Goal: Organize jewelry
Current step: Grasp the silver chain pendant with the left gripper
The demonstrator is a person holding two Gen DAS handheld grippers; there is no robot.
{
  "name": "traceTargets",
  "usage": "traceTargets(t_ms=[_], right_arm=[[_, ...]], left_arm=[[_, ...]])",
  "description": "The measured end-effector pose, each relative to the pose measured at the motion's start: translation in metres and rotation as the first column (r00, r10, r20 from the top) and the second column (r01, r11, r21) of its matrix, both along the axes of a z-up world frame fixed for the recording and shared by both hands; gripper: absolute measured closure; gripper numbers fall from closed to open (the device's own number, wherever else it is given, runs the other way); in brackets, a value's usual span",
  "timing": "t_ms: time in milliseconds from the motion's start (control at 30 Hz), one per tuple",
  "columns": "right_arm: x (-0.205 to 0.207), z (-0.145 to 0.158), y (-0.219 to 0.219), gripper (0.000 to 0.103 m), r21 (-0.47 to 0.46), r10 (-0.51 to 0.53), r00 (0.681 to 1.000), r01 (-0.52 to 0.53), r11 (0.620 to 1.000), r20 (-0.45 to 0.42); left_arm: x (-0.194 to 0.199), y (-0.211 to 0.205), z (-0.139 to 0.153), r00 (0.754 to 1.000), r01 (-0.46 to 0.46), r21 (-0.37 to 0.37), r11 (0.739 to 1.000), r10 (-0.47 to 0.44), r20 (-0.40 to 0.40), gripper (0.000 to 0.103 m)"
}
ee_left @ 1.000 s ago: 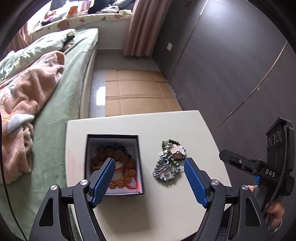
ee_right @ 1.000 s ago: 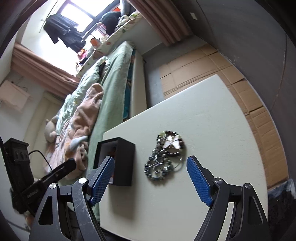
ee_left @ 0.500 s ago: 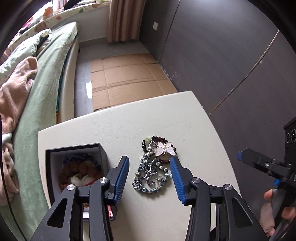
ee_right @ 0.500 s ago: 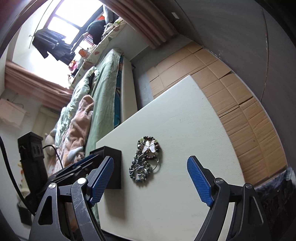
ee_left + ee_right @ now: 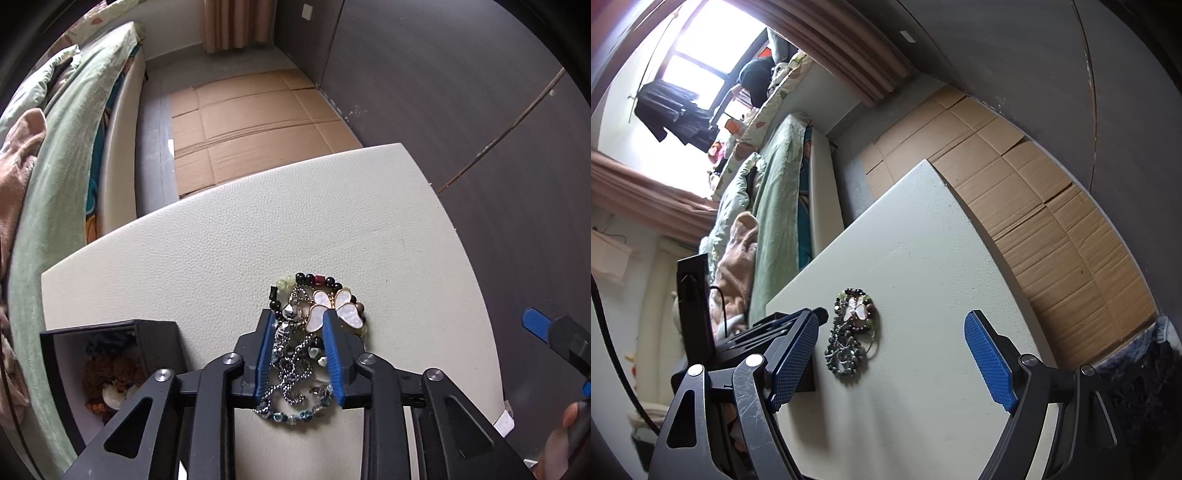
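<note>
Because the left gripper [image 5: 297,354] straddles a tangled heap rather than one piece, the likeliest trouble is a messy pick. Its jaws have just been closing and now stand narrow, with the ball chain [image 5: 291,369] and part of the butterfly bracelet [image 5: 332,306] between them; whether the pads already press on the links I cannot tell. The jewelry heap [image 5: 851,338] lies on the white bench [image 5: 221,258], just beside the open black box [image 5: 110,354], which already holds some brown beaded pieces. If the jaws pinch only a loop of chain, the beaded bracelet [image 5: 314,278] twined with it may be dragged along, hang free, then drop to the bench or off its edge. The butterfly charm is smooth and hard, so a grip on its rim could slip. The right gripper [image 5: 890,354] hovers near with jaws wide and nothing in them; in my judgement it could steady the rest of the heap.
</note>
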State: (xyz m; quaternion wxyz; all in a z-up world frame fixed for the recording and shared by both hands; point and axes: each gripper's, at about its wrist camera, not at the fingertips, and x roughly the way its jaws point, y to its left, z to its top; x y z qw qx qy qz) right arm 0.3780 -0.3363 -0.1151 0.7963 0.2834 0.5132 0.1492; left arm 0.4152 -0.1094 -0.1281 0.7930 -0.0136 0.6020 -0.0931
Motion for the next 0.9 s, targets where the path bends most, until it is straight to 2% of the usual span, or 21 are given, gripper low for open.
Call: traceTargets(t_ms=[200, 367, 433, 533, 700, 900], right_arm=[[0.0, 0.002, 0.001, 0.021, -0.007, 0.01, 1.0, -0.009, 1.0, 0.007], [0.001, 0.001, 0.003, 0.021, -0.013, 0.014, 1.0, -0.013, 1.0, 0.004], [0.002, 0.0, 0.004, 0.021, -0.017, 0.017, 1.0, -0.017, 1.0, 0.002], [0.002, 0.0, 0.006, 0.021, -0.019, 0.02, 1.0, -0.02, 1.0, 0.002], [0.003, -0.001, 0.01, 0.021, -0.023, 0.036, 0.999, -0.036, 0.999, 0.0], [0.005, -0.007, 0.02, 0.021, -0.008, 0.07, 0.998, -0.07, 0.998, -0.009]], left_arm=[[0.009, 0.003, -0.011, 0.999, -0.037, 0.015, 0.999, 0.038, -0.015, 0.081], [0.011, -0.004, -0.026, 0.998, -0.033, 0.029, 0.999, 0.035, -0.049, 0.082], [0.01, -0.006, -0.027, 0.999, -0.026, 0.038, 0.999, 0.027, -0.038, 0.082], [0.01, -0.002, -0.026, 0.998, -0.041, 0.026, 0.999, 0.042, -0.046, 0.087], [0.004, -0.001, -0.001, 1.0, -0.014, 0.01, 1.0, 0.014, -0.011, 0.089], [-0.009, 0.002, 0.041, 0.998, 0.006, -0.012, 1.0, -0.005, 0.068, 0.089]])
